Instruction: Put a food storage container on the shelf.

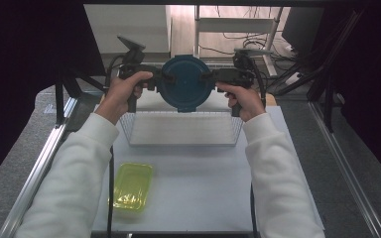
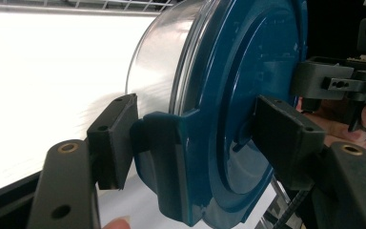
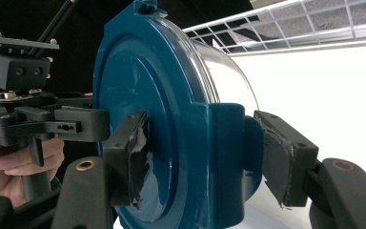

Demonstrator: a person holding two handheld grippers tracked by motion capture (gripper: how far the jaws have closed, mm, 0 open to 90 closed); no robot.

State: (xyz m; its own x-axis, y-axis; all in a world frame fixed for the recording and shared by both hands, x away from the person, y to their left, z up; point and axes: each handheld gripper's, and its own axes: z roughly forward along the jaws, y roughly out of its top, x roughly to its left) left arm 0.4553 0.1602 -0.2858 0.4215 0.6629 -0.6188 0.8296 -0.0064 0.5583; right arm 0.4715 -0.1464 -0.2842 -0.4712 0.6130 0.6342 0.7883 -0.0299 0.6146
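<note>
Two grippers are clamping one container: we are pinching its left latch tab with the left gripper and its right tab with the right gripper, lid facing us, above the wire basket's far rim.

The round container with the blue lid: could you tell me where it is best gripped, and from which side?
Grip the blue lid at its two opposite latch tabs, coming in from each side. The tabs are flat and jut out, so the left gripper and right gripper clamp them squarely.
</note>
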